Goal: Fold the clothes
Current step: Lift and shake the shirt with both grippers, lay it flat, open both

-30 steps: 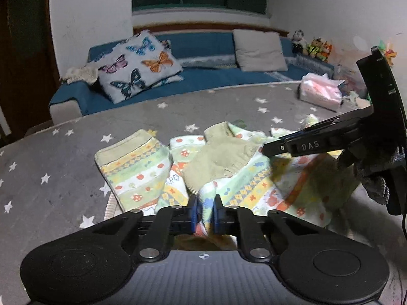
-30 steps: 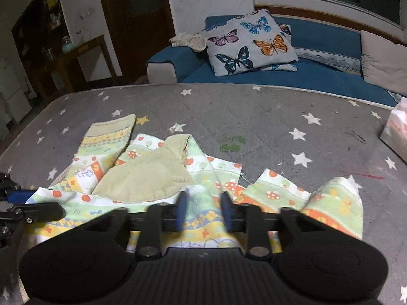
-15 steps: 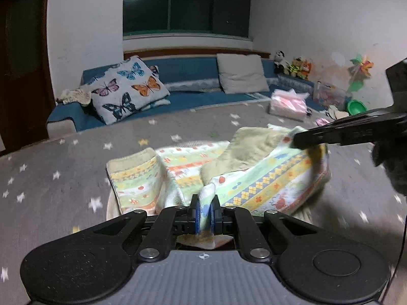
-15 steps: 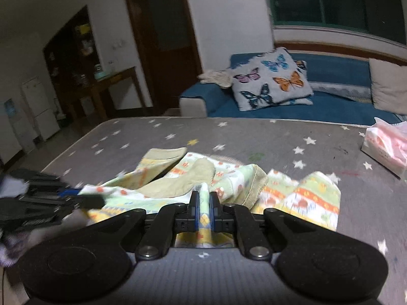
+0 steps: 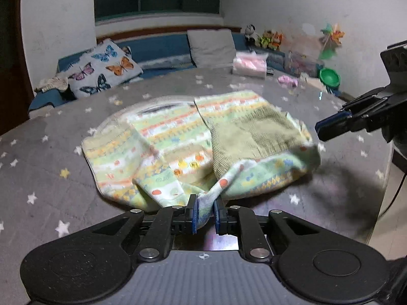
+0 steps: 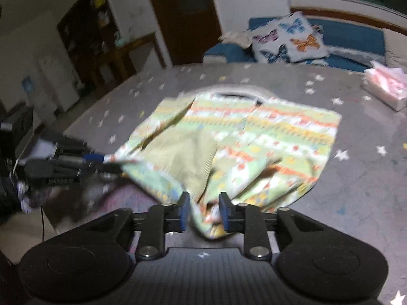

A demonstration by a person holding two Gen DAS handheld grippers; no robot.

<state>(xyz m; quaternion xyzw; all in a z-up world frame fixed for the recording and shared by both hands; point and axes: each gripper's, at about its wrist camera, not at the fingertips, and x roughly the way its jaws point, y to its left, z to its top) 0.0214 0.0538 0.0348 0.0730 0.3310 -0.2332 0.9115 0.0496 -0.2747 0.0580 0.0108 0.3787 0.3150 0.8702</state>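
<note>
both grippers' fingers are opening, the left gripper (image 5: 204,214) narrow around a hem of the patterned garment (image 5: 193,142), the right gripper (image 6: 204,212) wider around another edge.

Motion blur smears the garment (image 6: 254,139) in the right wrist view, so its print is unreadable. Toys (image 5: 269,38) past the tabletop's (image 5: 51,172) far right corner are too small to identify.
</note>
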